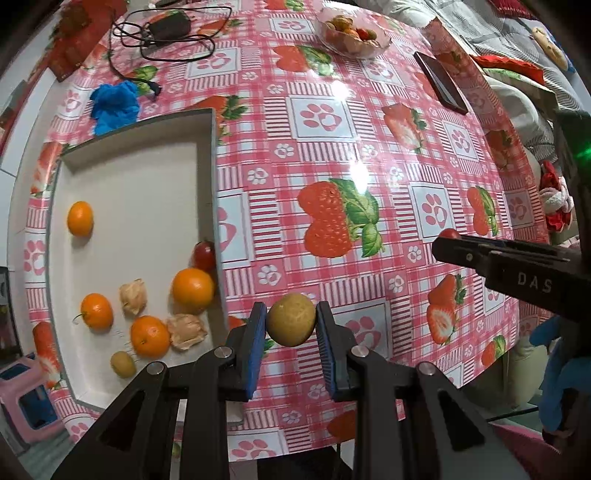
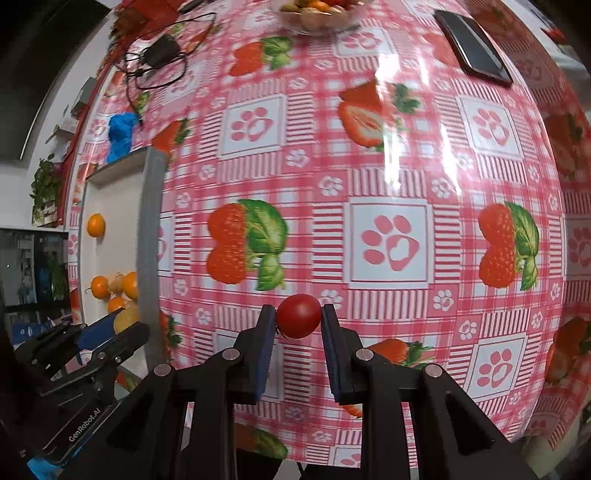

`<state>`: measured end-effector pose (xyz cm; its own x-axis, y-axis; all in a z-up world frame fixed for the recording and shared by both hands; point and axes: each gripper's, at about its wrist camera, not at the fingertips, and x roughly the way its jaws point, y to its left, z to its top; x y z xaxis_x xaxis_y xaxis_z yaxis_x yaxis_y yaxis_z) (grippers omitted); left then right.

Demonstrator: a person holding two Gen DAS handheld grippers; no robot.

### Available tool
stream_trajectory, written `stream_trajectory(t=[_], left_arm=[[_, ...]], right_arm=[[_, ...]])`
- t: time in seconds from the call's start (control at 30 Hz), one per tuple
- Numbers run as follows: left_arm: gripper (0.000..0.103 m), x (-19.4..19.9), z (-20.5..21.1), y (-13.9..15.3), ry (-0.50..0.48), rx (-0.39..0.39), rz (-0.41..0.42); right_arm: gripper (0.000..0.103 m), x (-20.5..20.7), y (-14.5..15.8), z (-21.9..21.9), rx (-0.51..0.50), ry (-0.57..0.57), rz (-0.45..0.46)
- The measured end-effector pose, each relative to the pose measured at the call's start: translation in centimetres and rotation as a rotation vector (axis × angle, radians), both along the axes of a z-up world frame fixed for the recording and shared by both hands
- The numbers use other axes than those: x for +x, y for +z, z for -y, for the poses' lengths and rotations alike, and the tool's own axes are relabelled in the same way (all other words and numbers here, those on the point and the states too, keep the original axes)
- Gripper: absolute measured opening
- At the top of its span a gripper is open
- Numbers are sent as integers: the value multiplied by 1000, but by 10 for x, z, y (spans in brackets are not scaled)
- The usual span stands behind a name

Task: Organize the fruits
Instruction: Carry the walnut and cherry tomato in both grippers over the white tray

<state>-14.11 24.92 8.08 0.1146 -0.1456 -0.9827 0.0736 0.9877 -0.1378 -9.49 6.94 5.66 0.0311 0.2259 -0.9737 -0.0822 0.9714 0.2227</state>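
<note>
Left wrist view: both grippers loaded.
Left gripper (image 1: 291,320) jaws clamp a longan (image 1: 291,319); right gripper (image 2: 298,316) jaws pinch a tomato (image 2: 298,316) over the bench (image 2: 388,155).

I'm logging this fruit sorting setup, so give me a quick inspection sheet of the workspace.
Surface: table under a pink strawberry cloth.
Job's things: white tray holding oranges, a tomato and husked fruits; glass bowl of fruit far back.
Clutter: blue glove, phone.
Grippers: left gripper shut on a yellow-green fruit; right gripper shut on a red tomato.
Cables: black adapter with cord.
Surroundings: pink stool.
</note>
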Motion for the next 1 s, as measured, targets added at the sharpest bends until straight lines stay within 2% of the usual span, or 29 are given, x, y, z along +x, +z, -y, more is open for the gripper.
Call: stream_trajectory(t=[0.3, 0.63, 0.77, 1.0], left_arm=[[30, -10, -44, 10, 82, 7, 28], [30, -13, -98, 14, 190, 33, 49], [30, -13, -111, 12, 209, 62, 52], [30, -16, -126, 11, 233, 59, 52]], right_arm=[[27, -2, 9, -46, -6, 90, 16], [27, 8, 20, -116, -5, 234, 44], [27, 10, 22, -140, 0, 275, 51], [27, 7, 21, -167, 1, 330, 48]])
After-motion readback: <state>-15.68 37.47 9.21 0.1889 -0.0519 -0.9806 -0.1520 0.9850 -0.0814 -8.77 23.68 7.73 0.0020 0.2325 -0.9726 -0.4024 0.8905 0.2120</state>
